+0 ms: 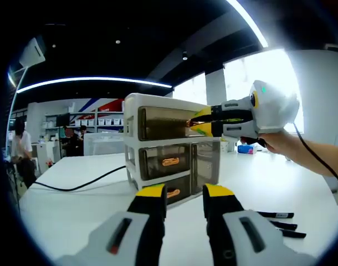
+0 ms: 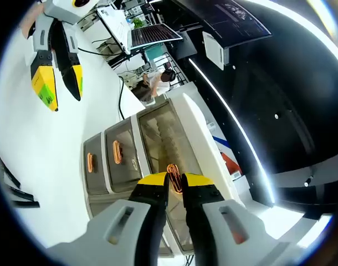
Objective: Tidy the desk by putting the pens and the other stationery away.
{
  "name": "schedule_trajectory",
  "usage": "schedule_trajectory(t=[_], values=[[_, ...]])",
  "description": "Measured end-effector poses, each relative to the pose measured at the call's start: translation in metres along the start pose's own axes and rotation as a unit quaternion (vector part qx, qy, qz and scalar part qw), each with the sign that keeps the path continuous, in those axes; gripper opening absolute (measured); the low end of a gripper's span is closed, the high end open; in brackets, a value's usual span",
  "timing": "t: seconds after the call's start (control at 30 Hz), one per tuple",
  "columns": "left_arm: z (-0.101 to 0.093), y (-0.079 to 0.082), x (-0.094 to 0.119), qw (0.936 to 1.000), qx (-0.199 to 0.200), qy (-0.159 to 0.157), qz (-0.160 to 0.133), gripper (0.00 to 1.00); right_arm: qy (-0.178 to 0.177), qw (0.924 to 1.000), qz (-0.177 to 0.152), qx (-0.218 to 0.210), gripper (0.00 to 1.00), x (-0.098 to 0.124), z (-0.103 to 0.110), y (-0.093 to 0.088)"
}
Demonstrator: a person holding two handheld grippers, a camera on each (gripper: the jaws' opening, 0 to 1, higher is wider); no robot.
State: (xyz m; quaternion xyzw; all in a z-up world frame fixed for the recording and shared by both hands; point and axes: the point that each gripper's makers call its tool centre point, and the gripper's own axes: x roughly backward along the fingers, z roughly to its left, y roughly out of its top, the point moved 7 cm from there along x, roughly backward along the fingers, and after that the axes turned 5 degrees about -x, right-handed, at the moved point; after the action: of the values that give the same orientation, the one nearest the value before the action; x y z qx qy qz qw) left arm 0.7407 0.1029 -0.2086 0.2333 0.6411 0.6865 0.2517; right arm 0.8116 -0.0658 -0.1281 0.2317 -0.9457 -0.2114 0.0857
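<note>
Room: open-plan office, dark ceiling with light strips, white desk (image 1: 75, 210) with a black cable
Left gripper view, drawer unit (image 1: 172, 149): white frame, three smoky translucent drawers with orange handles, dead ahead of the left claw (image 1: 184, 199)
Left claw: jaws apart, holding nothing
Pens (image 1: 277, 221): black, slim, lying flat on the desk to its right, nearer this claw
Right gripper view, right claw (image 2: 174, 185): yellow tips closed on the top drawer handle (image 2: 173, 176); drawer's long axis runs away from it

White desk (image 1: 75, 216): drawer unit (image 1: 169, 152), black cable (image 1: 80, 183), pens (image 1: 277, 220).
</note>
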Motion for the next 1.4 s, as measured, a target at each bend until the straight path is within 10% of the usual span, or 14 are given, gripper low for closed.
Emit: schedule_trajectory(t=[0.67, 0.9, 1.0, 1.4], values=[[0.006, -0.005, -0.001, 0.9999, -0.002, 0.01, 0.014, 0.27, 0.004, 0.9988, -0.029, 0.04, 0.13, 0.001, -0.003, -0.013], [0.009, -0.005, -0.001, 0.9998, -0.002, 0.015, 0.016, 0.27, -0.015, 0.997, 0.01, 0.076, 0.14, 0.003, -0.002, -0.006], [0.013, -0.002, 0.002, 0.9997, -0.002, 0.021, 0.012, 0.27, -0.008, 0.9977, -0.041, 0.053, 0.14, 0.01, 0.014, 0.006], [0.026, 0.005, 0.01, 0.9987, 0.016, 0.048, -0.006, 0.27, 0.035, 0.9966, -0.025, 0.07, 0.15, -0.003, 0.06, 0.012]])
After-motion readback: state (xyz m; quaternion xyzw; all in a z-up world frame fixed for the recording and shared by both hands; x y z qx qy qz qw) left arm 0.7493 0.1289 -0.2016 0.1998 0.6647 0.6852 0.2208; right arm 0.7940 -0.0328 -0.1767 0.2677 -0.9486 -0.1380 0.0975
